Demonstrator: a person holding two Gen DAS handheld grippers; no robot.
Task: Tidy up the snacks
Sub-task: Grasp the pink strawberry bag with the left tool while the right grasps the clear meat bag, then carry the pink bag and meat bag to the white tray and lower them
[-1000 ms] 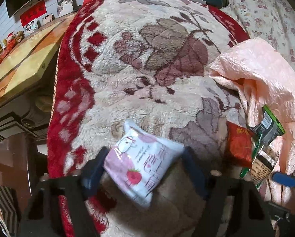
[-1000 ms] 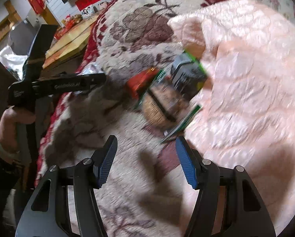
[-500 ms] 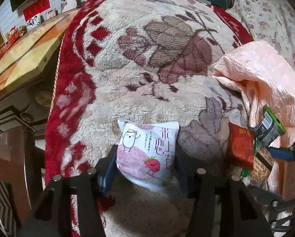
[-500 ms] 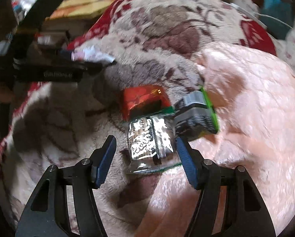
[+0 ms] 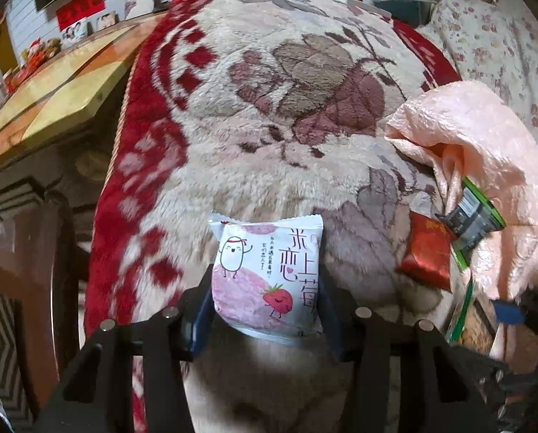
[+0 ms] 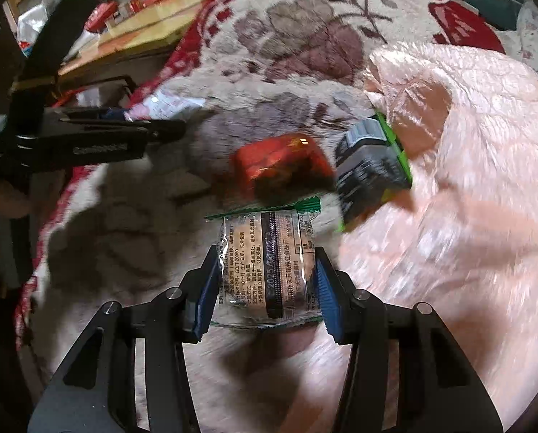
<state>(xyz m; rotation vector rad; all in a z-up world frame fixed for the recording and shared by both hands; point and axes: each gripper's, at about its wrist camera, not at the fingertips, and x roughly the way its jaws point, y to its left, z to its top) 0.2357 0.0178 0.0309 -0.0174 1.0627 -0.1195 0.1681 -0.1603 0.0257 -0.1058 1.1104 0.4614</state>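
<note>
Plush floral blanket (image 5: pixel 305 83) carries everything; its red border drops off at the left edge, with broad bare pile beyond the snacks. Pink quilted cloth (image 6: pixel 467 216) crowds the right. Since a second ago both grippers have narrowed onto packets. Left gripper (image 5: pixel 265 310) jaws closing, pads against the strawberry snack pouch (image 5: pixel 267 270). Right gripper (image 6: pixel 267 288) jaws closing around the clear-wrapped cake packet (image 6: pixel 269 267), now centred. Red packet (image 6: pixel 279 162) and green-edged packet (image 6: pixel 373 166) lie just beyond, untouched. Judgement: both picks nearly secured.
</note>
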